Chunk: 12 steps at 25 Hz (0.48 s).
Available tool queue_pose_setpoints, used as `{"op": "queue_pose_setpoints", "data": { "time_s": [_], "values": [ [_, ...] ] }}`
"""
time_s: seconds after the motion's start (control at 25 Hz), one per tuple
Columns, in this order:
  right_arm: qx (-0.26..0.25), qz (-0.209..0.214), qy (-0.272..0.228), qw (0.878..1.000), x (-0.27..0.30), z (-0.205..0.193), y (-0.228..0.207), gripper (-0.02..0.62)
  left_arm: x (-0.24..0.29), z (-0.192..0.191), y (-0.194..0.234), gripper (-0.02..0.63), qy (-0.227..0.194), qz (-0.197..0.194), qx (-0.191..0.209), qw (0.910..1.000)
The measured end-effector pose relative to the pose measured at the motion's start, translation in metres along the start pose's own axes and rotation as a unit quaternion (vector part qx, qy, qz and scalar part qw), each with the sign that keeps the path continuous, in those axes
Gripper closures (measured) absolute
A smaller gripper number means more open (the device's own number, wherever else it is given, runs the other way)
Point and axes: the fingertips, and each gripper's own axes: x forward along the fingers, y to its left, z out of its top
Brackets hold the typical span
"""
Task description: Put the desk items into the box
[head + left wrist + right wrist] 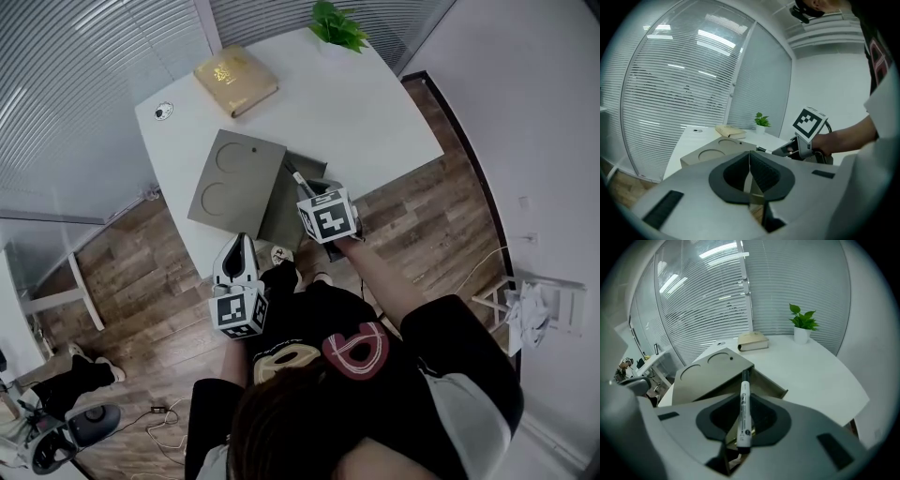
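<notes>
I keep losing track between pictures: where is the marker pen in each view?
Head view: marker pen at centre, sticking out of the right claw by the box.
Left gripper view: pen just right of centre.
Right gripper view: pen bottom centre, gripped.
Shared landmark: potted plant.

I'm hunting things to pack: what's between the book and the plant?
Nothing: just bare white table between the book and the plant, seen in the head view.

Marker (744,408) white barrel, black cap, black print; box (234,183) matte grey-beige; counter (366,103) plain white; book (235,80) tan, gold-stamped; plant (802,317) green, pot (801,335) white; floor (141,291) brown wood-grain.
</notes>
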Motion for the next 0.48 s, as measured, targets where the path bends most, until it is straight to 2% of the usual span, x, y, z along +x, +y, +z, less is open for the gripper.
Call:
{"op": "queue_pose_setpoints", "data": {
  "time_s": [0.24,0.48],
  "values": [
    [0.025,-0.010,0.017,0.999,0.012,0.001,0.003,0.520,0.015,0.005,0.016,0.588,0.000,-0.006,0.002,1.0000],
    [0.078,-0.010,0.023,0.997,0.018,0.003,0.006,0.520,0.036,0.012,0.019,0.588,0.004,-0.026,0.006,0.9996]
  ]
}}
